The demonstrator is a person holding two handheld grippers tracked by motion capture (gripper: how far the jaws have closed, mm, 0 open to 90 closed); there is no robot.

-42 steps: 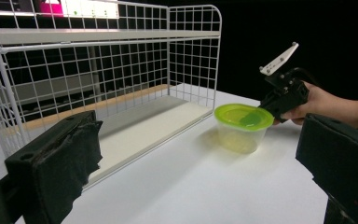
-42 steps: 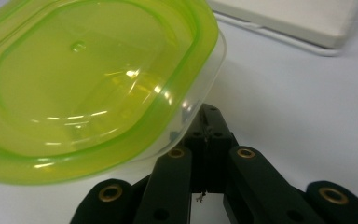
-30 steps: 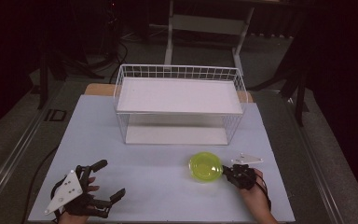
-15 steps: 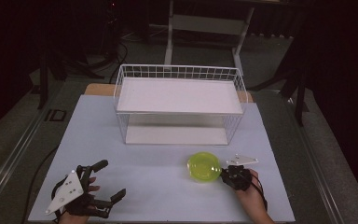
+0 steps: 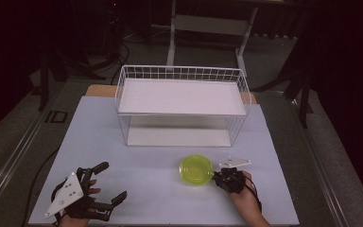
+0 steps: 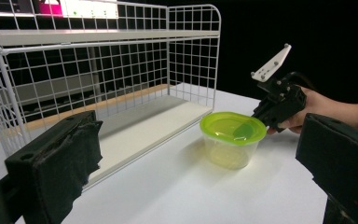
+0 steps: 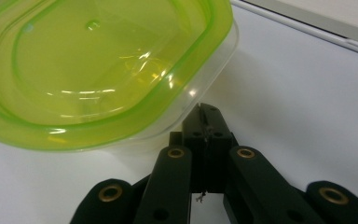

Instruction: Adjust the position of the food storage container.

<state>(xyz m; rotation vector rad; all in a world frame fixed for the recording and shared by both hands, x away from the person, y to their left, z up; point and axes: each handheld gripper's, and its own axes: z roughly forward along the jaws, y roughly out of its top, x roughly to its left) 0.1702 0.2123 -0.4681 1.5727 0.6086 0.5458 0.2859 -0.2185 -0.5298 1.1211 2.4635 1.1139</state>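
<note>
Near edge of the white table [image 5: 137, 142], left side: the left gripper [image 5: 105, 191] rests in the person's left hand [image 5: 82, 196], grey plate on top. Its jaws stand wide apart w/ nothing between them; in the left gripper view the two black padded jaws frame the scene at both sides.

Near edge, right side: the right gripper [image 5: 217, 174] is held by the right hand [image 5: 243, 196] and points left toward the food container. In the right gripper view its jaws [image 7: 204, 123] are pressed together, tips just under the container's rim, close to the clear wall; if they touch it I cannot tell. Nothing is pinched between them.

The container [image 5: 196, 170] stands upright on the table, right of centre, just left of the right gripper. It is a clear plastic tub w/ a yellow-green lid [image 6: 233, 127] on top.

Farther back, at the table's middle, stands a white wire rack [image 5: 182, 101] w/ two shelves; both shelves bare. The container is near its front right corner, apart from it.

Beyond the table: dark floor and a metal stand [image 5: 208, 23].
</note>
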